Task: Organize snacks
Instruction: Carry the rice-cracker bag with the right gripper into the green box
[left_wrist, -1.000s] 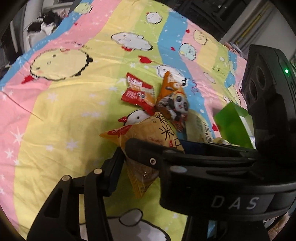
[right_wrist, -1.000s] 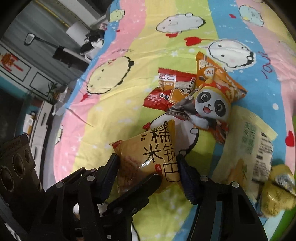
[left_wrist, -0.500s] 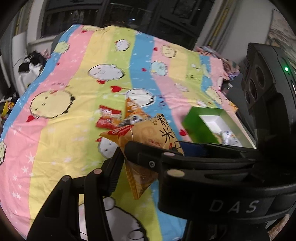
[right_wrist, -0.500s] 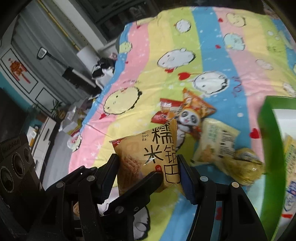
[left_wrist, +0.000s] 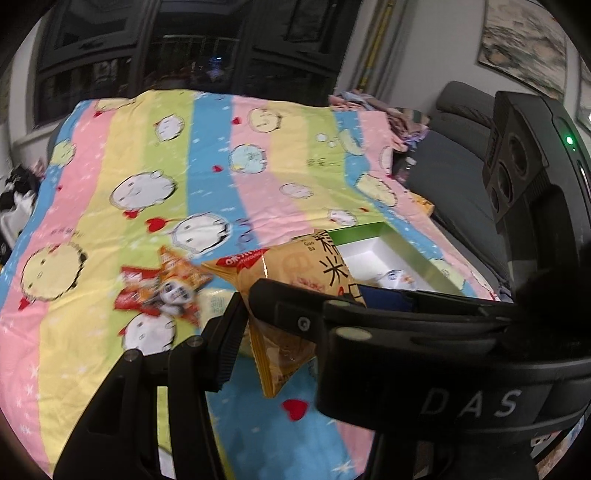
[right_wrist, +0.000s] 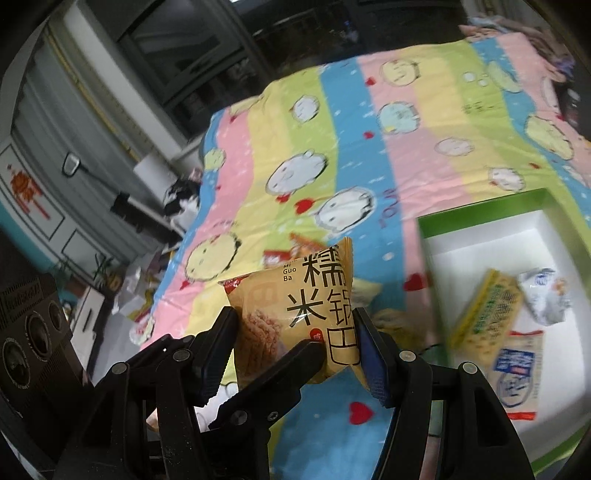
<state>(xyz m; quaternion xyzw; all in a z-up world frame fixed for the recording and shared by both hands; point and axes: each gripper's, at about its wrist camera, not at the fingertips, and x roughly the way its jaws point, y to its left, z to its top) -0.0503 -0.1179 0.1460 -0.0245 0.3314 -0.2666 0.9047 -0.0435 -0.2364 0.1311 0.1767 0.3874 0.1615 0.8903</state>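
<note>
My right gripper is shut on a tan rice-cracker snack bag and holds it up above the bed. In the left wrist view the same bag sits between my left gripper's left finger and the right gripper's finger, which crosses the frame. Whether my left gripper is open or shut cannot be told. A green box with a white inside lies to the right; it holds several packets. It also shows in the left wrist view.
A red packet and an orange panda packet lie on the striped cartoon bedspread, with a pale yellow packet beside them. A grey sofa stands right of the bed. Cabinets and floor clutter are at the left.
Both grippers have lifted with the tan bag and swung right. The snack pile has dropped away to the left, and the green box has come further into view.
</note>
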